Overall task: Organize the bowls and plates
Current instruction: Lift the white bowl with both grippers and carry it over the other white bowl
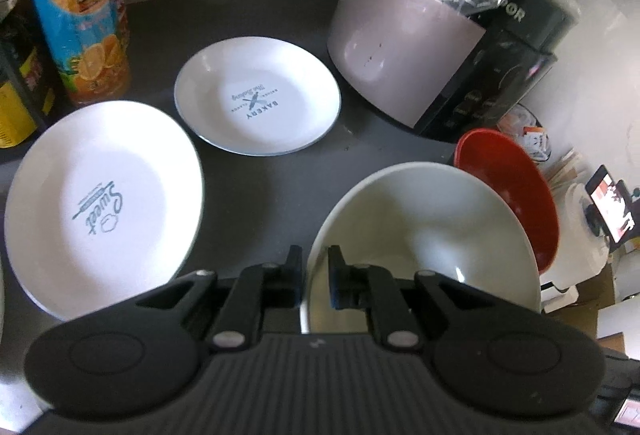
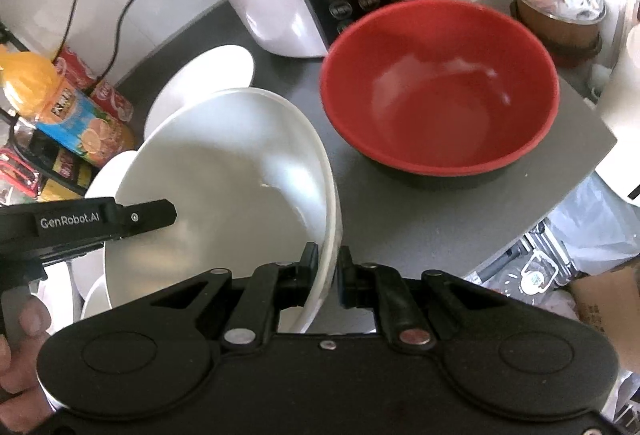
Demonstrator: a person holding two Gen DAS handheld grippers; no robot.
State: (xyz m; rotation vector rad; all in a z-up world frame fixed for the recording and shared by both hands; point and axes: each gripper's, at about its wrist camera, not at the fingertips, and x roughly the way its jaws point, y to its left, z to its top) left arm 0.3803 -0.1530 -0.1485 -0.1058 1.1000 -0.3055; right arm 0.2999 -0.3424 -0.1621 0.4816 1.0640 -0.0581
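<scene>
- White ceramic filled the lower middle of both wrist views: a deep white bowl (image 1: 424, 235), gripped at opposite sides of its rim by the two grippers.
- In the left wrist view the left gripper (image 1: 314, 277) sat at the bottom centre, its jaws clamped on the bowl's near-left rim.
- In the right wrist view the right gripper (image 2: 328, 275) was likewise clamped on the rim at the bowl's lower right edge, with the other tool reaching in from the left edge of the frame.
- The bowl looked tilted and appeared to be off the dark worktop (image 1: 248, 179), though no clear gap showed.
- A red bowl (image 2: 440, 95) stood just beyond it, right of centre, beside a pale appliance (image 1: 400, 55).
- Two printed white plates lay separately on the left: the "Sweet" plate (image 1: 104, 203) at the lower left and the "Bakery" plate (image 1: 256, 95) above it, near an orange juice bottle (image 1: 76, 7).
- Judged from this, the step in hand was carrying the white bowl; nesting it with the red bowl seemed the likely aim.
- The next move called for both hands to travel together and level, keeping the pinch even.
</scene>
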